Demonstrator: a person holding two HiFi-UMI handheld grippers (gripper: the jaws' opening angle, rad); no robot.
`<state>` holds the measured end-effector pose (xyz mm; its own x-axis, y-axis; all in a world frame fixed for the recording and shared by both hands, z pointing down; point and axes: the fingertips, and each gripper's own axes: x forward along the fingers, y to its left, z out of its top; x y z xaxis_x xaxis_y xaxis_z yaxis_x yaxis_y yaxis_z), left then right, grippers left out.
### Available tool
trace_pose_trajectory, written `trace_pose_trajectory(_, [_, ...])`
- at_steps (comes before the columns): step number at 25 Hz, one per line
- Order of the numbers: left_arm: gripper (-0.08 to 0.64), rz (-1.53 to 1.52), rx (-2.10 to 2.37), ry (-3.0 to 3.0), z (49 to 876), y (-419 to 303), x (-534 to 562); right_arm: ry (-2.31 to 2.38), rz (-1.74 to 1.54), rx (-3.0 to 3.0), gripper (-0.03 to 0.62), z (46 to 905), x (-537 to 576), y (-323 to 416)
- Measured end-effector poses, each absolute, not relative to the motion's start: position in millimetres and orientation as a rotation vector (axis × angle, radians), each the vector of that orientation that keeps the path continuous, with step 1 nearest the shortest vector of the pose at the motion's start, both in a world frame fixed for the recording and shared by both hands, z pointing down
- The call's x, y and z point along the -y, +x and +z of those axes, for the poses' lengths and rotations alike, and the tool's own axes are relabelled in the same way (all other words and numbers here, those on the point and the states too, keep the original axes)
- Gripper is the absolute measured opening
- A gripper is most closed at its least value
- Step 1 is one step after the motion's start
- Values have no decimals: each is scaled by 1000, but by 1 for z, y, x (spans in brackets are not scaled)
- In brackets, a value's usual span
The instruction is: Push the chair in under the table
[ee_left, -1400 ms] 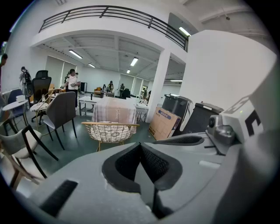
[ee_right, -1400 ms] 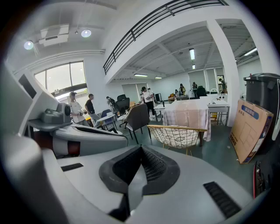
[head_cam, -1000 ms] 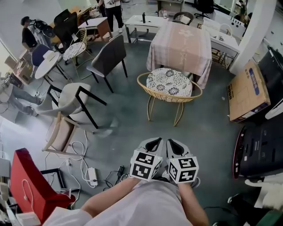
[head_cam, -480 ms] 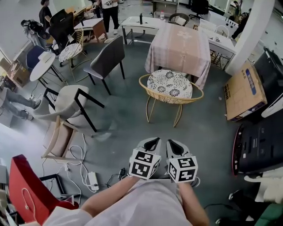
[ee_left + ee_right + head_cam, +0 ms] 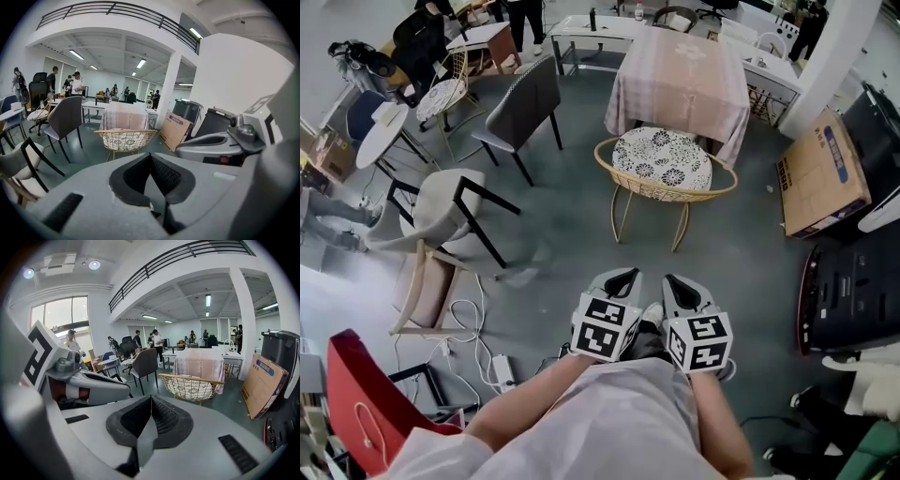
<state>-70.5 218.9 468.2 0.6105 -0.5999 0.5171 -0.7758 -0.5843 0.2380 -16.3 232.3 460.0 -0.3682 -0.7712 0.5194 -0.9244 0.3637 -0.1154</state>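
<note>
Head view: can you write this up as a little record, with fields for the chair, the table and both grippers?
chair: gold wire chair with flowered cushion, standing out in front of the table, not pushed in
table: square table under a pale pink cloth, just behind the chair
left gripper: shut, empty, short of the chair
right gripper: shut, empty, beside the left one
nearby: brown cardboard box at the right

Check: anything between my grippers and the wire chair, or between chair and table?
Nothing visible. Bare floor separates the left gripper and right gripper from the wire chair, which stands directly before the cloth-covered table.
</note>
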Motion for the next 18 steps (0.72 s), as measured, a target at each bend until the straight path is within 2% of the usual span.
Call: trace_pose_trajectory(18, [5, 647, 1084, 2421, 488, -30, -112, 1375, 480, 2208, 5, 488, -131, 32])
